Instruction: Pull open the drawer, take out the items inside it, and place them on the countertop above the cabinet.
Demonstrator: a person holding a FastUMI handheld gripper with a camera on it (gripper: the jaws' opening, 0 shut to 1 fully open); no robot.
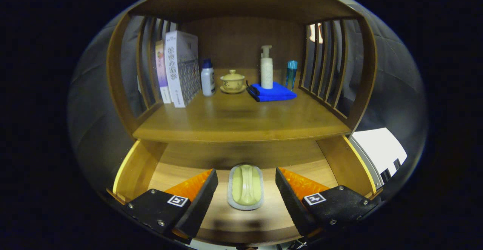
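The wooden drawer (137, 167) is pulled out below the countertop (241, 119) of the cabinet. On its floor lies a pale green oval object (246, 186) on a grey-rimmed base. My gripper (246, 185) hangs open over the drawer, one finger on each side of that object and a gap between each finger and it. Whether the tips are down at its height I cannot tell.
At the back of the countertop stand two boxes (181, 68), a white bottle with a blue cap (207, 78), a lidded tea cup on a saucer (232, 81), a pump bottle (266, 68) on a folded blue cloth (273, 92), and a blue tube (291, 72). Slatted side panels (328, 65) close the shelf.
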